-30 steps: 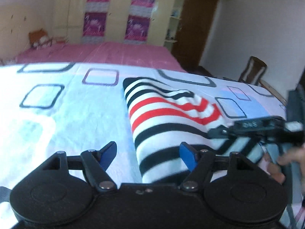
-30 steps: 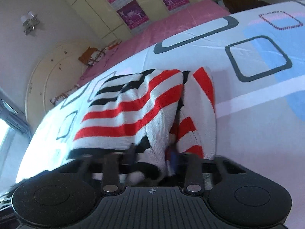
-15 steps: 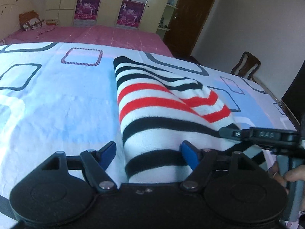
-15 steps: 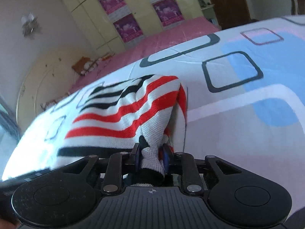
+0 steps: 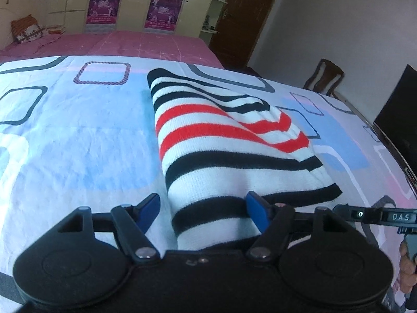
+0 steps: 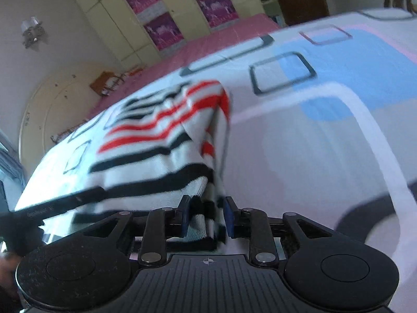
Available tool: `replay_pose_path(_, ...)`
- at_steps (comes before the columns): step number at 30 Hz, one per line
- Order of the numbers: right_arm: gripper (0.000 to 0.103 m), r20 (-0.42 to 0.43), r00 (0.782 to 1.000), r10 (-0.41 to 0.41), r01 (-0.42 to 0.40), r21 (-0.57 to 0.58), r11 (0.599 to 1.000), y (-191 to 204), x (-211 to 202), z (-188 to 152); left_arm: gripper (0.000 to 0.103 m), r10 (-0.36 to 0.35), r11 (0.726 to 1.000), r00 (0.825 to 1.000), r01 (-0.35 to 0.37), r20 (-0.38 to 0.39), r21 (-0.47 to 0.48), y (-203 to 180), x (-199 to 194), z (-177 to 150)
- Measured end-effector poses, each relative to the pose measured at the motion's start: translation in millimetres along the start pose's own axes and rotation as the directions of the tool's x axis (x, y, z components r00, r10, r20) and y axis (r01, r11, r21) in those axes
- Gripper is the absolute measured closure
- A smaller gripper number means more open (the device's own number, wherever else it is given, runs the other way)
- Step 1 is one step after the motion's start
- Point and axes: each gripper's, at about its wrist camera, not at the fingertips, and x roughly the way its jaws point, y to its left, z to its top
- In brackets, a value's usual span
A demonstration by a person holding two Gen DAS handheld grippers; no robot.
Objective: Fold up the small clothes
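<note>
Striped knit garment (image 5: pixel 229 154) lay folded on the bed sheet (image 5: pixel 78 143). The left gripper (image 5: pixel 203 208) straddled its near edge, jaws closing but pads clear. The right gripper (image 6: pixel 207 216) pinched a bunched hem — dragged further sideways than a second before, flattening the fold. Motion blur smeared that view; the hem's end hid behind the gripper.
</note>
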Motion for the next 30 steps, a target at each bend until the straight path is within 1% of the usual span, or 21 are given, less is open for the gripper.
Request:
replay_pose_path(3, 0.078, -0.006, 1.000, 0.006, -0.005, 0.043, 0.999, -5, 0, -11, 0.031, -0.006, 1.000, 1.000, 0.006, -0.006, -0.002, 2, 1, -2)
replay_pose_path(6, 0.078, 0.005, 0.998, 0.059, -0.060, 0.118, 0.991, -21, 4, -18, 0.030, -0.021, 0.999, 0.999, 0.021, -0.023, -0.031, 6, 4, -1)
replay_pose_path(7, 0.078, -0.007, 0.998, 0.063, -0.062, 0.117, 0.991, -20, 4, -14, 0.031, -0.022, 0.999, 0.999, 0.020, -0.033, -0.036, 6, 3, 2)
replay_pose_path(8, 0.078, -0.016, 0.998, 0.056, -0.054, 0.077, 0.996, -15, 2, -9, 0.032, -0.020, 0.999, 0.999, 0.019, -0.038, -0.031, 4, 2, 6)
replay_pose_path(10, 0.078, -0.010, 0.999, 0.040, -0.040, 0.017, 0.999, -6, -5, 2, 0.039, -0.025, 1.000, 0.999, 0.025, -0.035, -0.003, 0, -2, 14)
replay_pose_path(13, 0.077, 0.032, 0.999, 0.037, -0.037, -0.024, 0.999, 5, -16, 19, 0.039, -0.035, 0.999, 0.999, 0.035, 0.000, 0.004, -3, -12, 25)
replay_pose_path(14, 0.075, 0.044, 0.998, 0.035, -0.034, -0.028, 0.999, 7, -16, 25, 0.039, -0.037, 0.999, 0.999, 0.037, 0.015, -0.001, -3, -15, 31)
replay_pose_path(15, 0.063, 0.060, 0.998, 0.037, -0.036, -0.023, 0.999, 8, -15, 33, 0.039, -0.036, 0.999, 0.999, 0.036, 0.028, -0.005, -4, -17, 36)
replay_pose_path(17, 0.043, 0.092, 0.995, 0.023, -0.022, -0.016, 1.000, 9, -10, 46, 0.039, -0.033, 0.999, 0.998, 0.034, 0.050, -0.016, -2, -17, 47)
replay_pose_path(20, 0.043, 0.107, 0.994, 0.006, -0.002, -0.040, 0.999, 18, 6, 66, 0.039, -0.003, 1.000, 0.998, 0.004, 0.067, -0.018, 0, -7, 60)
replay_pose_path(22, 0.043, 0.088, 0.996, -0.019, 0.023, -0.049, 0.999, 24, 24, 78, 0.039, 0.012, 1.000, 0.997, -0.010, 0.076, -0.022, 2, 1, 68)
replay_pose_path(25, 0.043, 0.061, 0.998, -0.034, 0.036, -0.022, 0.999, 24, 52, 95, 0.042, 0.032, 0.999, 0.997, -0.030, 0.076, -0.025, 7, 15, 78)
replay_pose_path(28, 0.043, 0.049, 0.998, -0.030, 0.030, 0.014, 0.999, 20, 74, 109, 0.042, 0.040, 0.999, 0.997, -0.038, 0.068, -0.031, 10, 31, 86)
replay_pose_path(30, 0.043, 0.027, 0.998, -0.050, 0.050, 0.025, 0.998, 17, 90, 115, 0.042, 0.044, 0.998, 0.997, -0.042, 0.065, -0.035, 12, 39, 89)
